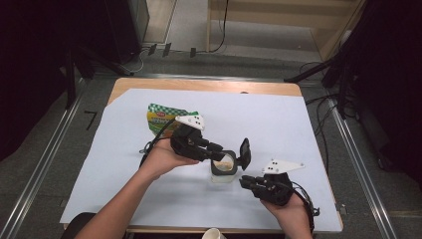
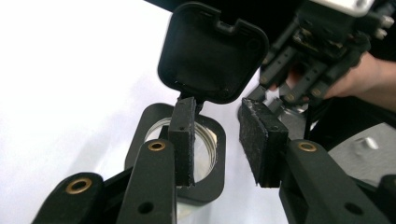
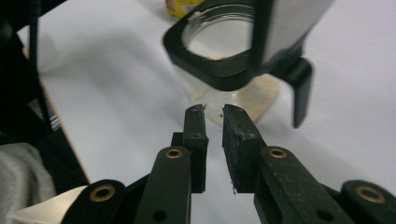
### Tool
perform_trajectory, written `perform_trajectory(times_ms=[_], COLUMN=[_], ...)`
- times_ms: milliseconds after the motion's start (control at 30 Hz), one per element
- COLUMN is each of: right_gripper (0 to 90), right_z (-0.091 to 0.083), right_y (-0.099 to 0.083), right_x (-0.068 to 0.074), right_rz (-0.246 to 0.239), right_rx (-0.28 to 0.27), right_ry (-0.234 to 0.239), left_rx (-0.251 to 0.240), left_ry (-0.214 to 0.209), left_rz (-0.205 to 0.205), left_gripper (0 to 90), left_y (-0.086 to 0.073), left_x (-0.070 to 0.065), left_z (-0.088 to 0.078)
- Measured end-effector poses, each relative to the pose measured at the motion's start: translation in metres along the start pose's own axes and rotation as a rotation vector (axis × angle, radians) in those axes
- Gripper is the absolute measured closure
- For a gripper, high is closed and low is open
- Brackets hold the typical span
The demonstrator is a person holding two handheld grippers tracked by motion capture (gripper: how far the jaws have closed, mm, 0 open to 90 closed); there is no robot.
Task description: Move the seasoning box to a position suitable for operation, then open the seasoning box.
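A clear jar (image 1: 223,168) with a black square collar stands on the white sheet, its hinged black lid (image 1: 245,152) swung up and open. In the high view my left gripper (image 1: 218,148) reaches it from the left, just over the rim. In the left gripper view my left gripper (image 2: 217,140) is open with nothing between the pads, and the collar (image 2: 142,126) and the lid (image 2: 212,51) lie behind them. My right gripper (image 1: 245,182) sits just off the jar's near right side. The right gripper view has it (image 3: 214,116) narrowly open and empty, short of the jar (image 3: 219,70).
A green and yellow snack bag (image 1: 161,117) lies behind the left hand. A paper cup (image 1: 214,233) pokes in at the table's near edge. The white sheet (image 1: 278,124) covers most of the wooden table, with open room at the back and right.
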State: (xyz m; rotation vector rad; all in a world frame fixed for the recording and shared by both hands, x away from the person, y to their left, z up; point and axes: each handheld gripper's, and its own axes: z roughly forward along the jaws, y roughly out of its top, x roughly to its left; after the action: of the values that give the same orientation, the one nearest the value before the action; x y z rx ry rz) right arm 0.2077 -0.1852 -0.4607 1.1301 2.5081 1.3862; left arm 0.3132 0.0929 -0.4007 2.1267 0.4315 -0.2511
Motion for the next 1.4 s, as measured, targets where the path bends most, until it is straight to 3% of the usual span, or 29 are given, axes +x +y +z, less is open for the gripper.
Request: perform_trajectory(times_ms=[100, 233, 333, 467, 600, 1067, 1400], right_gripper=[77.1, 74.0, 70.6, 66.4, 64.5, 57.1, 55.6], right_z=[0.0, 0.004, 0.011, 0.021, 0.033, 0.075, 0.099], right_y=[0.0, 0.003, 0.009, 0.017, 0.024, 0.057, 0.061], right_x=[0.015, 0.026, 0.037, 0.046, 0.057, 0.08, 0.083], right_rz=[-0.012, -0.039, -0.068, -0.077, -0.1, -0.155, -0.167], right_rx=[-0.018, -0.017, -0.022, -0.018, 0.015, 0.042, 0.051], right_ry=[0.032, 0.054, 0.07, 0.109, 0.121, 0.143, 0.144], left_rx=[0.005, -0.004, 0.012, 0.003, 0.002, -0.018, -0.025], left_ry=[0.033, 0.024, 0.009, 0.057, 0.064, 0.102, 0.139], left_rz=[0.029, 0.006, -0.04, -0.025, -0.045, -0.068, -0.07], left_gripper=[61.8, 61.5, 59.6, 51.3, 47.8, 42.3, 42.0], left_y=[-0.003, -0.004, -0.006, -0.008, -0.01, -0.019, -0.025], left_x=[0.001, 0.003, 0.009, 0.009, 0.011, 0.019, 0.023], left_z=[-0.01, -0.018, -0.026, -0.036, -0.047, -0.074, -0.094])
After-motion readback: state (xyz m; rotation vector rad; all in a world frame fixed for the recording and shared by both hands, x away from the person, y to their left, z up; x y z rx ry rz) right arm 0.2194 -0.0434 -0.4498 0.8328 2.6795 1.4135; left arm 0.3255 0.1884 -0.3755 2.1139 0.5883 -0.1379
